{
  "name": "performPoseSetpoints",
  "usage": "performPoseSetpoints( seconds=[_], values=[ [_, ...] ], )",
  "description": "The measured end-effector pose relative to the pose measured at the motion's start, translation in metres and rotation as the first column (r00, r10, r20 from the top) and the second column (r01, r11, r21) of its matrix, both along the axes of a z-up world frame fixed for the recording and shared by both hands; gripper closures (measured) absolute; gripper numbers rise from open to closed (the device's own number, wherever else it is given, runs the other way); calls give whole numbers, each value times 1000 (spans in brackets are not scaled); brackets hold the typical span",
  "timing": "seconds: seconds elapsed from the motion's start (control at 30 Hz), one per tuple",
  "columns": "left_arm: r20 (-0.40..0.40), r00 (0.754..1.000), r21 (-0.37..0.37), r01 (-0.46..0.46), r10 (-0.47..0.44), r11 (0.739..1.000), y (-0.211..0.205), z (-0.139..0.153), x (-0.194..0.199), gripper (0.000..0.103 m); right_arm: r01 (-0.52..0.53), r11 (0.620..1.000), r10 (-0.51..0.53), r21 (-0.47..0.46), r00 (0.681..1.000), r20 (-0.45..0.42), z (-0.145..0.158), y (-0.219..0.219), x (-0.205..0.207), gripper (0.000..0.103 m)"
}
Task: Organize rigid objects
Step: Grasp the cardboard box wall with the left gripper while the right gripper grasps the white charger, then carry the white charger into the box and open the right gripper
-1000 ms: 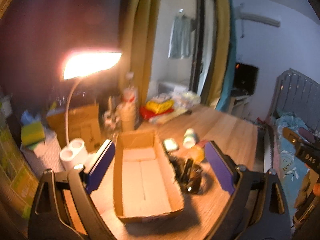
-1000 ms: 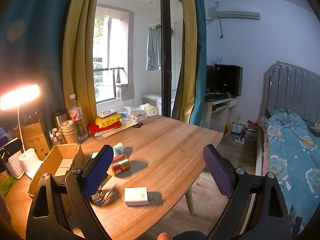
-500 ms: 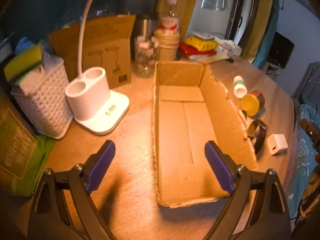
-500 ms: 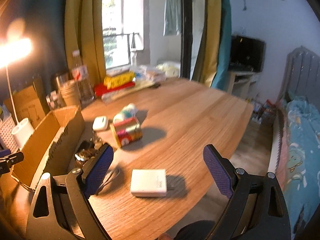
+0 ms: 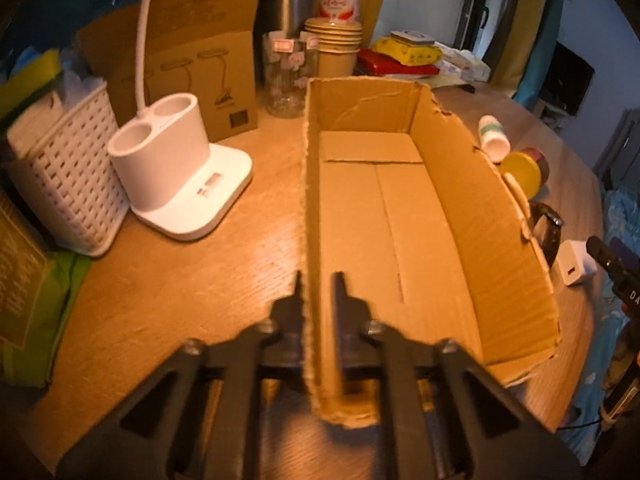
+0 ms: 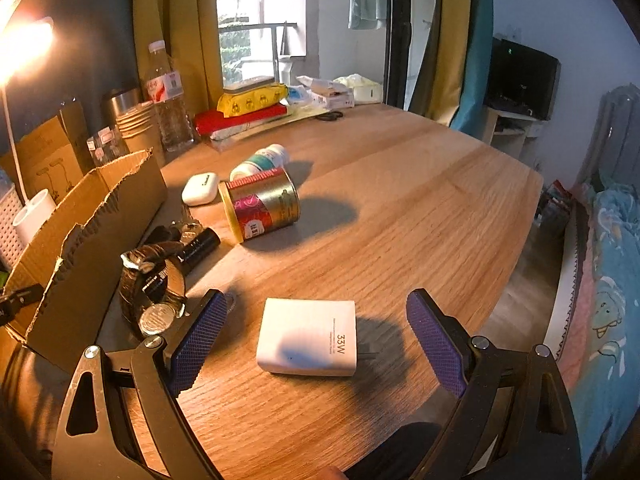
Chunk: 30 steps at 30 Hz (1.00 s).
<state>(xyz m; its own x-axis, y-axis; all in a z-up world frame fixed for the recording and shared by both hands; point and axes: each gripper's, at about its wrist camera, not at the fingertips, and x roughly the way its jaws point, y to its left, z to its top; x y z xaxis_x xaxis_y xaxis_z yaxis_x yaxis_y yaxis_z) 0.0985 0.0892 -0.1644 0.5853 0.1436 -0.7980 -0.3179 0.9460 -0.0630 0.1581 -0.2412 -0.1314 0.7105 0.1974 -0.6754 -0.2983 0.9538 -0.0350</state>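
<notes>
An open, empty cardboard box [image 5: 400, 208] lies on the wooden table; it also shows in the right wrist view [image 6: 80, 232]. My left gripper [image 5: 318, 280] is shut on the box's near left wall. My right gripper [image 6: 312, 332] is open, its fingers either side of a white 33W charger [image 6: 307, 337] on the table. Beyond it lie a wristwatch [image 6: 154, 284], a small black cylinder [image 6: 198, 248], a round tin on its side [image 6: 260, 208], a white earbud case [image 6: 201, 188] and a small white bottle [image 6: 262, 160].
A white lamp base [image 5: 176, 168], a white woven basket [image 5: 64, 168] and a brown carton [image 5: 188, 72] stand left of the box. Paper cups [image 5: 334, 48], jars, a water bottle [image 6: 166, 96] and packets [image 6: 248, 104] line the back. The table edge drops off at right toward a bed [image 6: 608, 280].
My left gripper has closed onto the box's left wall after being open above the box. My right gripper has lowered toward the charger, which now lies between its fingers.
</notes>
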Motion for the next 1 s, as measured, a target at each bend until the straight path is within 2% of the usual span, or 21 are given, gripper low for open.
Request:
performPoseSetpoints(
  seconds=[0.13,0.6,0.67,0.7,0.73,0.8,0.83,1.0],
  values=[
    [2,1000,-15,-12,12,1000,3,-1,0,98,-19,1000,19,-9,1000,-15,-3,3,1,10],
    [-5,1000,-35,-21,21,999,6,-2,2,99,-28,997,24,-73,998,-59,-25,8,12,10],
    [-2,1000,-32,-21,21,999,6,-1,1,99,-31,997,27,-76,998,-61,-26,8,12,16],
    [-1,1000,-34,-20,20,999,6,-1,0,99,-30,996,24,-86,998,-60,-27,9,12,26],
    [-1,1000,-34,-20,20,999,6,-1,0,99,-30,995,25,-93,998,-60,-28,9,12,30],
    [0,1000,-35,-19,19,999,6,-1,0,99,-36,994,30,-105,998,-53,-30,11,11,31],
    [0,1000,-36,-19,19,999,6,-1,0,99,-49,994,44,-97,998,-52,-30,12,11,39],
    [5,1000,-34,-17,17,999,5,0,-1,99,-57,994,53,-95,998,-41,-30,11,8,41]
  ],
)
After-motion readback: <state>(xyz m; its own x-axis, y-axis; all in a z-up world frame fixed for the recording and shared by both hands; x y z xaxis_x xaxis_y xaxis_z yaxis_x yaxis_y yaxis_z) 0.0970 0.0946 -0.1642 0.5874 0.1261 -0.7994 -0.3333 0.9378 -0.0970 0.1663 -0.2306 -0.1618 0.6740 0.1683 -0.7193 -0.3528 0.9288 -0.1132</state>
